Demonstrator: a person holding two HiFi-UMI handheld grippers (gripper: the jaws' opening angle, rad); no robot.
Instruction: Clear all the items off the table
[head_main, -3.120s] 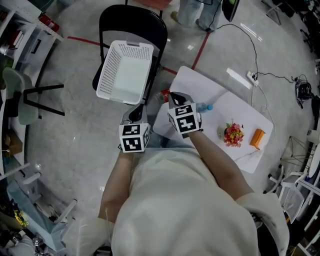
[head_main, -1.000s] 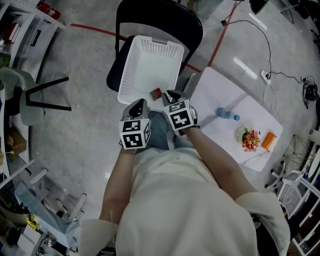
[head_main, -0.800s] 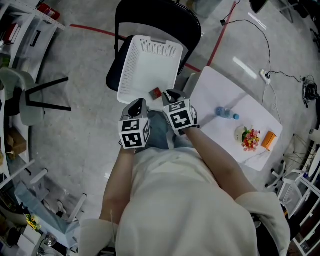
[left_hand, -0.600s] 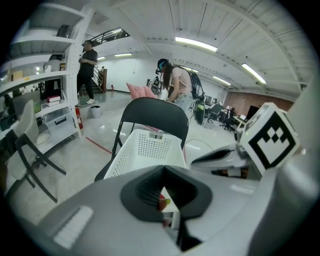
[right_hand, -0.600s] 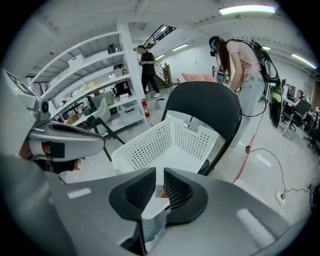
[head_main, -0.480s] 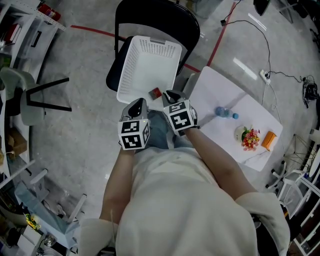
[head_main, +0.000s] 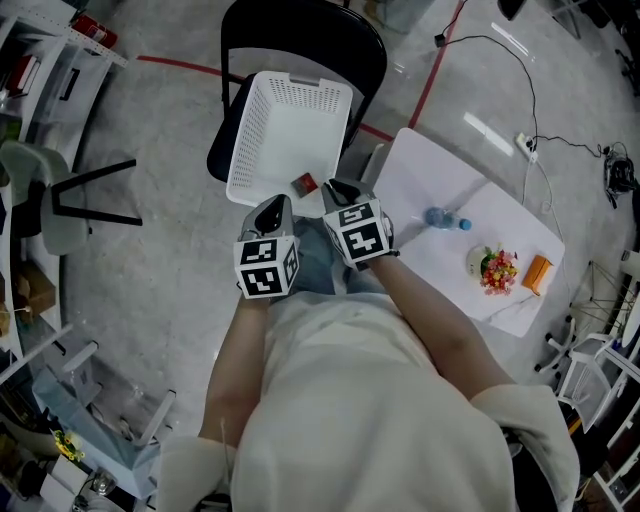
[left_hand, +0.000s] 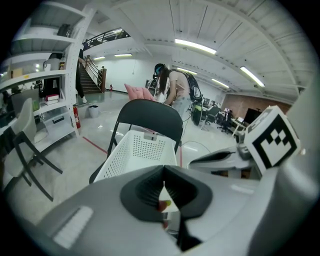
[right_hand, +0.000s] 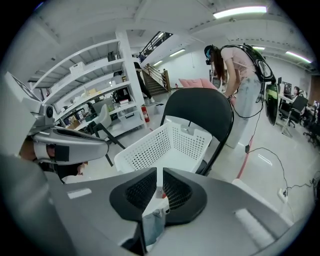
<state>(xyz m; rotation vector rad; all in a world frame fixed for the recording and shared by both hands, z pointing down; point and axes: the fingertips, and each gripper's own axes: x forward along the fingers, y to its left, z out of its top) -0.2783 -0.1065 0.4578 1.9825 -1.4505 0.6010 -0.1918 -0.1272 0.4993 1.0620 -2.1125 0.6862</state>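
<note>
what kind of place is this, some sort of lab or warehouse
Probably a big open lab or workshop hall: red tape lines on a polished concrete floor, white storage shelving, and long ceiling strip lights.

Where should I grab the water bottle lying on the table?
Mid-body, from above. The bottle lies on its side on the table, cap toward the flowers, so jaws set across its round body should close on the narrow width.

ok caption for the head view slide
right gripper holds a small red item at the white basket on a black chair
</note>
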